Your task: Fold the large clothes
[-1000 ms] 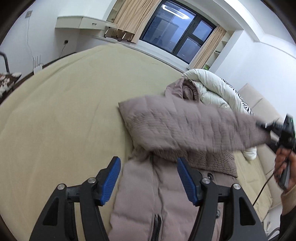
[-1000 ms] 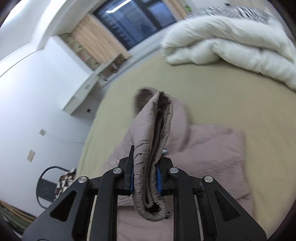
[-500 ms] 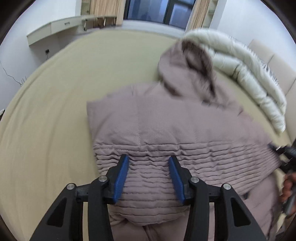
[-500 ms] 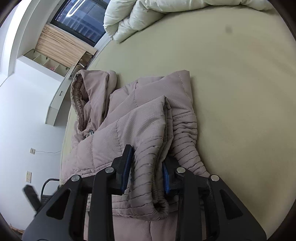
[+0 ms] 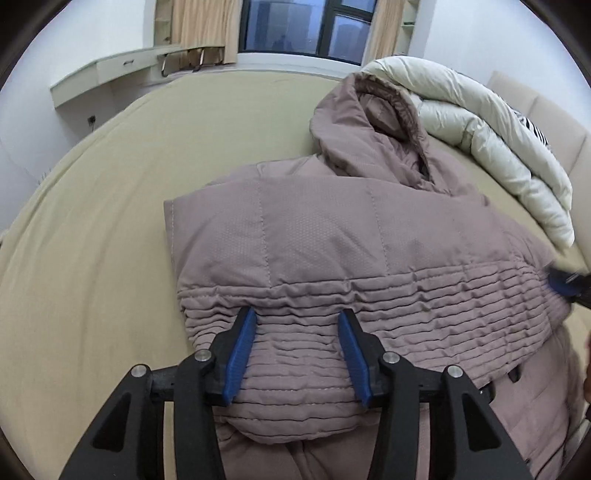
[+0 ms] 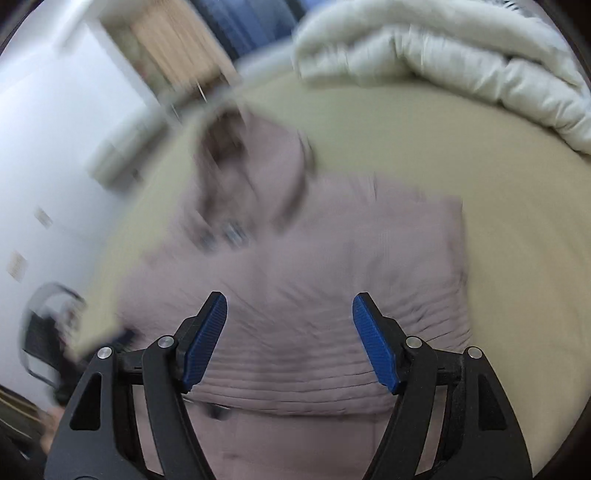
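A mauve quilted hooded coat point(image 5: 332, 240) lies on the beige bed point(image 5: 110, 221), hood point(image 5: 373, 122) toward the window, with one sleeve folded across its chest. My left gripper point(image 5: 295, 321) is open just above the ribbed cuff end of that sleeve. My right gripper point(image 6: 290, 306) is open and empty above the same coat point(image 6: 314, 258); that view is blurred by motion. The right gripper's blue tip point(image 5: 565, 282) shows at the right edge of the left wrist view, beside the sleeve.
A rolled white duvet point(image 5: 480, 122) lies at the head of the bed, right of the hood; it also shows in the right wrist view point(image 6: 443, 62). A wall shelf point(image 5: 110, 74) and a window point(image 5: 306, 26) are beyond the bed. A chair point(image 6: 48, 332) stands at the left.
The right gripper has let go of the sleeve, which now lies across the coat, and has opened and pulled back. The left gripper has moved over the sleeve.
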Demonstrator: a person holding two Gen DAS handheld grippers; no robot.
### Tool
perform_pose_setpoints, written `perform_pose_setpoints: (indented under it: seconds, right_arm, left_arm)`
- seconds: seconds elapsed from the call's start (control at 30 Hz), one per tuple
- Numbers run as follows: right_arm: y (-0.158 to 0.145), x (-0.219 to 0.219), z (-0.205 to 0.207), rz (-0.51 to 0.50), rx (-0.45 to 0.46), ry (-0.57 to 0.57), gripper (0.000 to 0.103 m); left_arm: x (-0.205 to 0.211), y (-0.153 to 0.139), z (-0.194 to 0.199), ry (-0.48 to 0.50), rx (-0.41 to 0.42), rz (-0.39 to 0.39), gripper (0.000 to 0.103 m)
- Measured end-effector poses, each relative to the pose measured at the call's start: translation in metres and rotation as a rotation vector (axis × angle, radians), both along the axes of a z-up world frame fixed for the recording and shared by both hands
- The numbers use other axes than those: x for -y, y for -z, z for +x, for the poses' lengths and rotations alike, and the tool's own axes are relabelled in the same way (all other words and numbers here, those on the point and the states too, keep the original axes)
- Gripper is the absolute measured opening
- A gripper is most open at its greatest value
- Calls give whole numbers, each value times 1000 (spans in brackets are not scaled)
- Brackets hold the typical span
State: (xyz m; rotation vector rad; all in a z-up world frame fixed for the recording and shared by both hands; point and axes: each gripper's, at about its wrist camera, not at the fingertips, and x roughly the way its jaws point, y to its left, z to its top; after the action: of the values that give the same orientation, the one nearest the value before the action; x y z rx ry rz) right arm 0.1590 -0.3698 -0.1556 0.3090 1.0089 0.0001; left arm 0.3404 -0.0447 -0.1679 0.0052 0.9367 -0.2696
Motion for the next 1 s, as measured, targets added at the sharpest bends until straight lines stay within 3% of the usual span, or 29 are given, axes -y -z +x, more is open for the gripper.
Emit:
perform_pose_setpoints:
  seconds: [0.07, 0.1, 0.17, 0.2, 0.23, 0.33, 0.43, 0.57, 0.73, 0.77, 0.8, 0.83, 0.9, 1.0]
  right_arm:
    - [-1, -15, 1, -112, 18, -31, 72]
    - [-8, -16, 3, -118, 17, -36, 72]
    - [-29, -2, 4, -30, 90, -2, 72]
    - [-39, 8, 7, -1, 121, 29, 72]
    - [-45, 16, 9, 13, 139, 49, 72]
    - [-55, 32, 26, 77, 152, 55, 72]
    - [-56, 35, 50, 80, 136, 35, 72]
    - [-31, 36, 67, 96, 101, 45, 72]
    - [9, 20, 68, -35, 165, 3, 74]
    - [14, 15, 67, -71, 190, 0, 75]
    - [18, 13, 67, -92, 207, -2, 75]
    - [21, 13, 68, -89, 215, 0, 75]
    - [24, 22, 69, -37, 230, 6, 75]
    - [26, 25, 69, -24, 237, 10, 75]
  left_arm:
    - [0, -17, -1, 1, 2, 4, 49]
    - [1, -30, -3, 1, 38, -7, 49]
    - [5, -54, 3, -4, 128, 6, 57]
    - [10, -61, 16, -11, 131, 15, 73]
    - [16, -67, 34, -19, 120, 7, 78]
    - [45, -77, 85, -9, 108, 12, 78]
    - [82, -77, 138, 11, 50, 5, 80]
    - [127, -72, 183, 3, 49, 35, 81]
    - [174, -41, 219, 19, 72, 235, 92]
    - [169, -34, 227, 2, 47, 222, 92]
    - [164, -27, 234, -20, 19, 202, 88]
    - [156, -20, 241, -50, -16, 174, 73]
    - [135, -17, 242, -67, -50, 35, 57]
    - [125, -26, 229, -58, 0, -6, 32]
